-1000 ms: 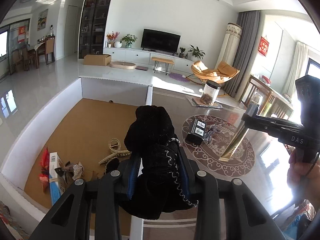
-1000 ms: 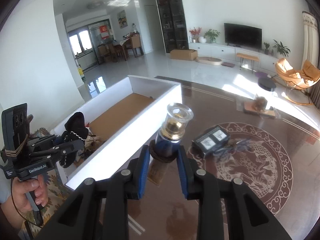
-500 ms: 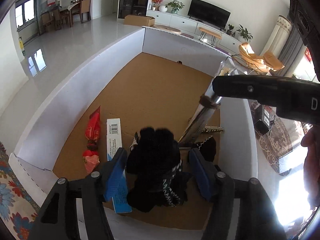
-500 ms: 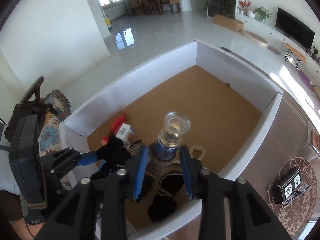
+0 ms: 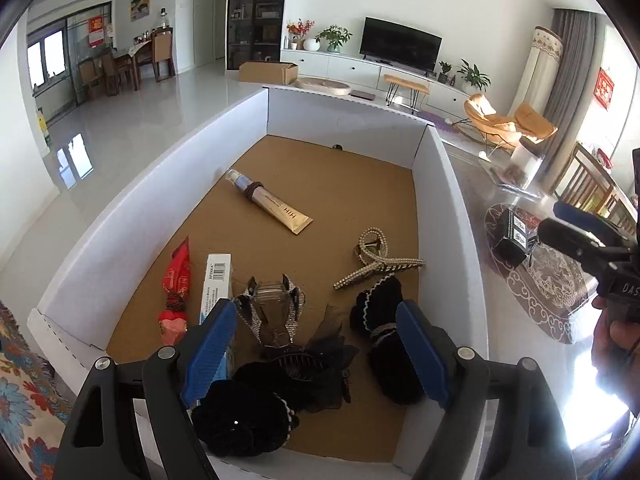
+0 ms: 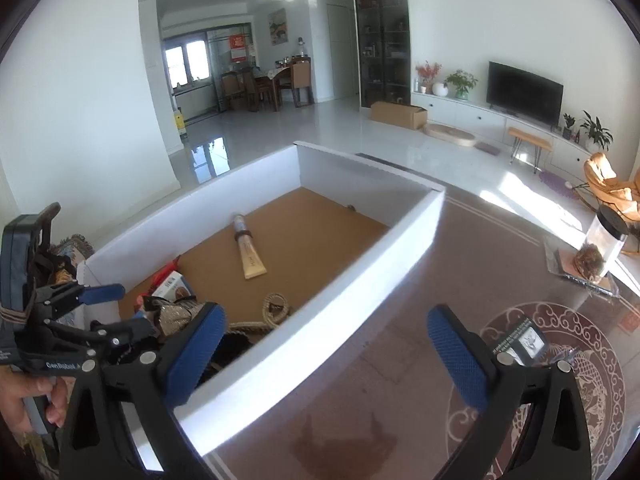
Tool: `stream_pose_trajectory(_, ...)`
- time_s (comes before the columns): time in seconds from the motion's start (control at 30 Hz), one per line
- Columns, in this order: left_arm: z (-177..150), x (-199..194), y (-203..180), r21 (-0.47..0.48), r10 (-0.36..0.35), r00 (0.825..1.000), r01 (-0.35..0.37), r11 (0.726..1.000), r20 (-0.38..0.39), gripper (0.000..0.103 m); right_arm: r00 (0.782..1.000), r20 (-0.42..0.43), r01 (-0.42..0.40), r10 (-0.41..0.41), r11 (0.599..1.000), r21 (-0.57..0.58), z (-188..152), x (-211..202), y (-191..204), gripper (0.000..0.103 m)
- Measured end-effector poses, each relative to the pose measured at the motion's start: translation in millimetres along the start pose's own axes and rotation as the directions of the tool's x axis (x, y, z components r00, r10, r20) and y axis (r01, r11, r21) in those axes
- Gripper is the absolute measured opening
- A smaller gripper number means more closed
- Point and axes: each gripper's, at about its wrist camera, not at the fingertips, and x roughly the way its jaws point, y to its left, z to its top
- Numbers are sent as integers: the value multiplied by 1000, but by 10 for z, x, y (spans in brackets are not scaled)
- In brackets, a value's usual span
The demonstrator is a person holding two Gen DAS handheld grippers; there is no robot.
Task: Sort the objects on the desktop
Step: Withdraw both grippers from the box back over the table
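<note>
A white cardboard box (image 5: 448, 184) with a brown floor holds a gold cosmetic tube (image 5: 272, 204), a pearl hair clip (image 5: 374, 262), a clear rhinestone claw clip (image 5: 272, 312), black scrunchies (image 5: 244, 416), a red packet (image 5: 178, 280) and a white-blue carton (image 5: 216, 284). My left gripper (image 5: 316, 354) is open and empty above the box's near end. My right gripper (image 6: 328, 356) is open and empty above the box's right wall (image 6: 320, 320); the tube (image 6: 248, 252) lies in the box beyond it. A small black box (image 6: 520, 340) lies on the table to the right.
The box stands on a glossy brown table with a round dragon pattern (image 6: 580, 380). A clear jar with a black lid (image 6: 602, 244) stands at the table's far right. A flowered cloth (image 5: 20, 392) lies left of the box.
My right gripper has opened, let go of the gold tube into the box and drawn back to the right. My left gripper has opened, dropped the black scrunchie and risen.
</note>
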Motion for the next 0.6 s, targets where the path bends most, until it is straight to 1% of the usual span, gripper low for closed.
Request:
stream_pose_trajectory(0.07, 6, -97, -231, 46, -26, 999, 25, 999, 19, 81, 996, -35, 86, -85, 996, 24, -431, -73, -416, 101)
stream_pose_trajectory(0.1, 10, -146, -364, 68, -46, 999, 44, 997, 28, 81, 990, -55, 132, -131, 991, 30, -647, -110, -615, 101)
stream_pose_trajectory(0.2, -13, -293, -851, 136, -135, 990, 129, 982, 39, 82, 963, -131, 243, -235, 969, 49, -1185, -229, -1179, 101)
stream_pose_trajectory(0.23, -38, -307, -1032, 161, -172, 985, 165, 973, 32, 85, 955, -152, 267, -255, 962, 62, -1317, -269, -1330, 101)
stream_pose_trajectory(0.27, -72, -309, -1218, 182, -207, 978, 201, 963, 18, 95, 949, -168, 282, -267, 956, 77, -1445, -312, -1457, 101)
stream_pose_trajectory(0.3, -117, -293, -1410, 201, -244, 970, 240, 950, -3, 100, 943, -179, 299, -280, 950, 88, -1529, -349, -1559, 101)
stream_pose_trajectory(0.33, -156, -246, -1590, 218, -282, 959, 281, 935, -27, 103, 937, -187, 315, -294, 944, 97, -1606, -389, -1663, 101)
stream_pose_trajectory(0.37, -214, -170, -1757, 234, -307, 950, 310, 921, -51, 103, 934, -192, 324, -301, 940, 104, -1672, -431, -1756, 101)
stream_pose_trajectory(0.4, -285, -77, -1939, 258, -309, 948, 319, 912, -81, 103, 931, -200, 331, -306, 937, 107, -1709, -442, -1806, 101)
stream_pose_trajectory(0.47, -405, 183, -2223, 313, -272, 954, 298, 902, -124, 103, 930, -205, 332, -304, 936, 120, -1775, -452, -1861, 101)
stream_pose_trajectory(0.5, -452, 315, -2333, 340, -249, 959, 281, 897, -136, 103, 935, -199, 323, -295, 938, 128, -1773, -465, -1874, 101)
stream_pose_trajectory(0.57, -527, 580, -2493, 387, -183, 970, 232, 892, -160, 103, 935, -176, 331, -308, 936, 116, -1759, -482, -1814, 101)
stream_pose_trajectory(0.6, -548, 690, -2546, 405, -156, 973, 213, 889, -170, 103, 932, -178, 336, -315, 936, 104, -1752, -460, -1778, 101)
